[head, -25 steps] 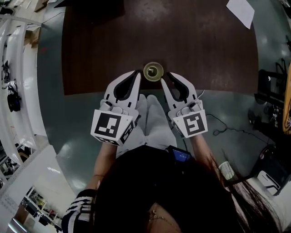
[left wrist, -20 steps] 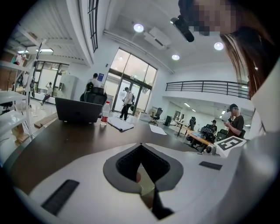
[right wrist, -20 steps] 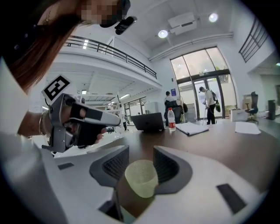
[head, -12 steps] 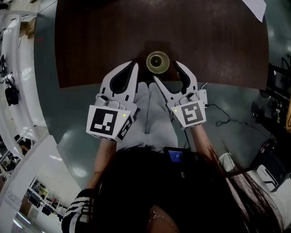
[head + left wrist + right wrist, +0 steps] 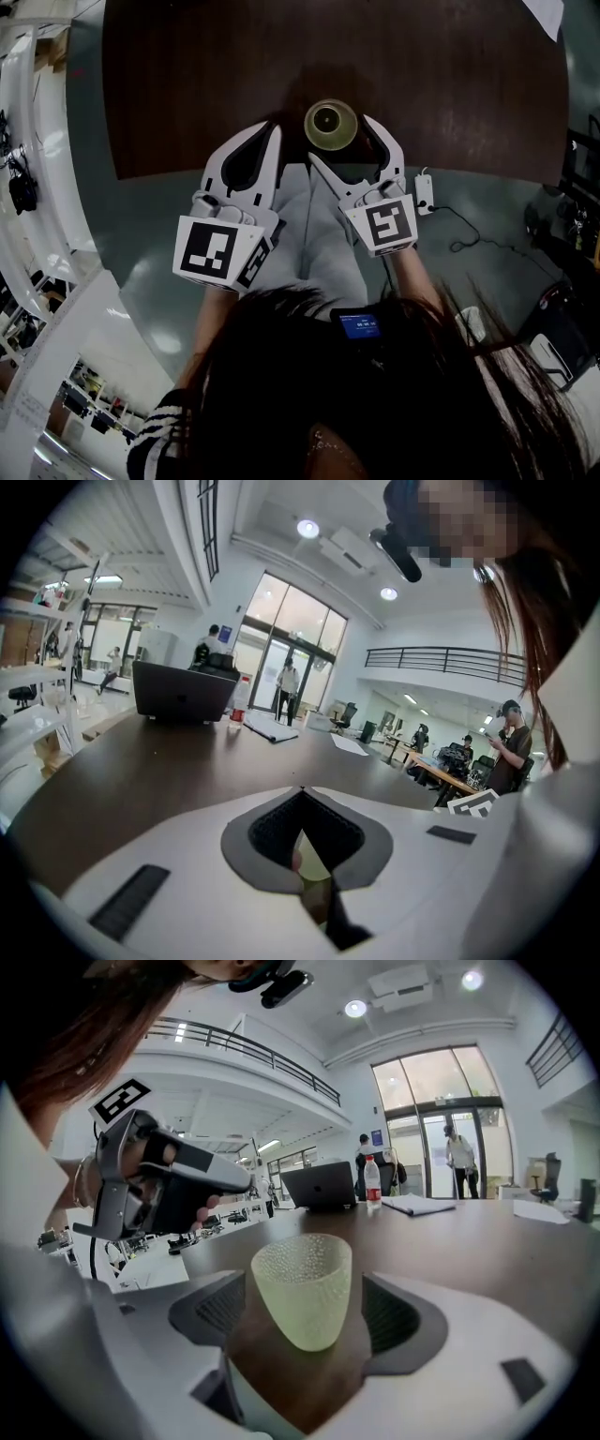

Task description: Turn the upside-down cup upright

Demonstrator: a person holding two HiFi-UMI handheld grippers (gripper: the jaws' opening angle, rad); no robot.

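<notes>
A pale yellow-green textured cup stands upright, mouth up, on the dark brown table near its front edge. My right gripper has its jaws opening, one on each side of the cup, and the pads stand clear of it. In the right gripper view the cup sits between the two dark pads with a gap on both sides. My left gripper is shut with nothing in it, just left of the cup. Its closed tips point across the table.
A closed laptop and a red-labelled bottle stand at the table's far side, with papers beside them. A white sheet lies at the far right corner. A small white device with a cable hangs below the table edge.
The right gripper's jaws have spread apart and now flank the cup. Both grippers have sunk toward the table. The cup stays upright in place.
</notes>
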